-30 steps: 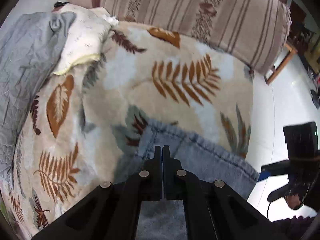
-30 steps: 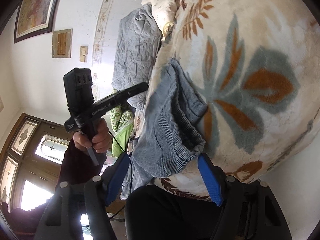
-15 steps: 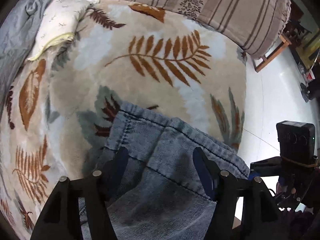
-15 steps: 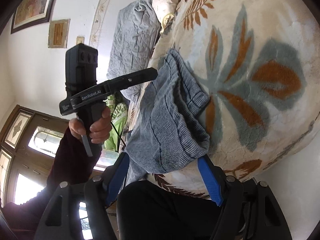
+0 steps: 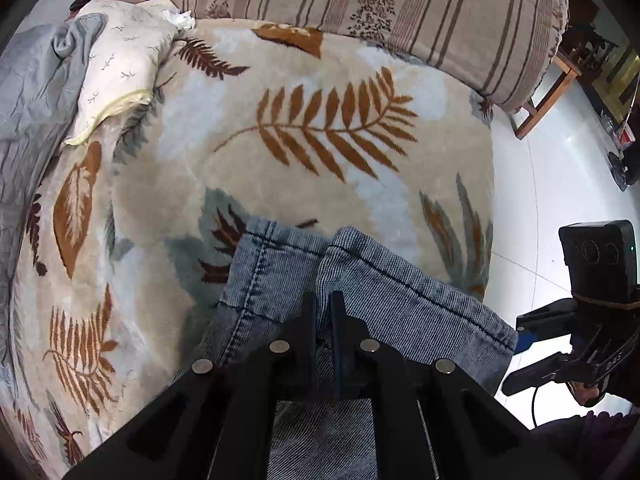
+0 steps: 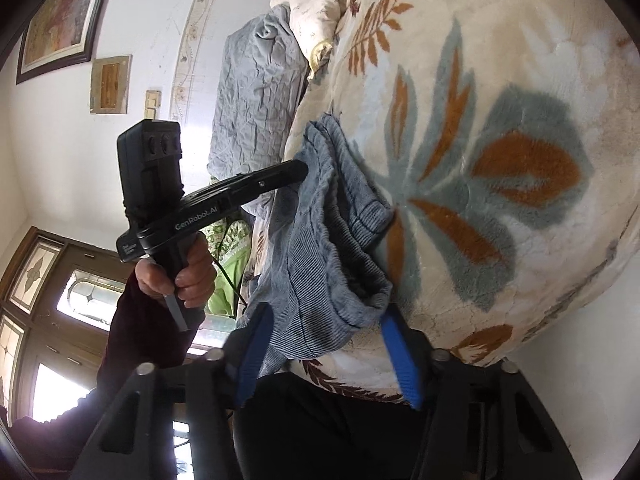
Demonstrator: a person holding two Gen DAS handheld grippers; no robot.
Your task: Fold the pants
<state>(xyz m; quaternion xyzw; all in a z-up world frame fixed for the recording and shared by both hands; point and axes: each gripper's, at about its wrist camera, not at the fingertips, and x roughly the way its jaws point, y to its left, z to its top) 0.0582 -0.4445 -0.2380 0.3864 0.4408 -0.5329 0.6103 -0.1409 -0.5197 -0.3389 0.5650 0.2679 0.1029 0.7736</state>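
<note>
Blue denim pants (image 5: 384,292) lie at the near edge of a leaf-patterned blanket (image 5: 320,128), both leg hems pointing away from me. My left gripper (image 5: 324,304) is shut on the pants where the two legs meet. In the right wrist view the pants (image 6: 320,240) hang over the bed's edge, and the left gripper (image 6: 298,170) pinches their upper part. My right gripper (image 6: 324,344) is open, its blue fingers on either side of the pants' lower corner. The right gripper also shows in the left wrist view (image 5: 524,340).
A striped bolster (image 5: 400,12) lies along the far side of the bed. A cream pillow (image 5: 120,68) and a grey quilt (image 5: 32,92) are at the far left. A wooden stool (image 5: 560,76) stands on the white tile floor to the right.
My left gripper opened half a second ago and has now shut on the pants between the legs. The right gripper stayed open around the lower corner.
</note>
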